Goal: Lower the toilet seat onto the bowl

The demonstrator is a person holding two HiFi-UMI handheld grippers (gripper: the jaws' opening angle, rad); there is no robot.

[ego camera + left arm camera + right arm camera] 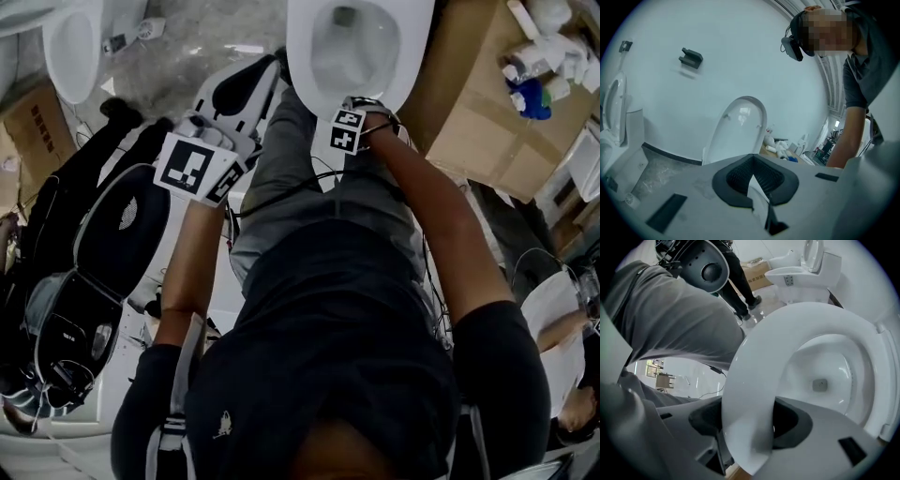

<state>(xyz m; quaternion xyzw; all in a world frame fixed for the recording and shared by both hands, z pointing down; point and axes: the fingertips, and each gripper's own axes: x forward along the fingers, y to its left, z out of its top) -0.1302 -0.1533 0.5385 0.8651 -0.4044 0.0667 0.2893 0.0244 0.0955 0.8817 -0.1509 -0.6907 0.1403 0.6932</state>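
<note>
Right gripper (pixel 749 430) is clamped on the front rim of the toilet seat (pixel 754 357) at frame bottom. The bowl (pixel 825 366) lies just beyond, showing through the ring. Left gripper (pixel 757 187) is closed, empty and farther off.

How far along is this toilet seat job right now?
Done: the right gripper grips the front edge of the toilet seat. In hand: the seat looks low over the bowl, though seemingly not resting on it yet. Still to do: settle it on the rim and release. The left gripper holds nothing.
</note>
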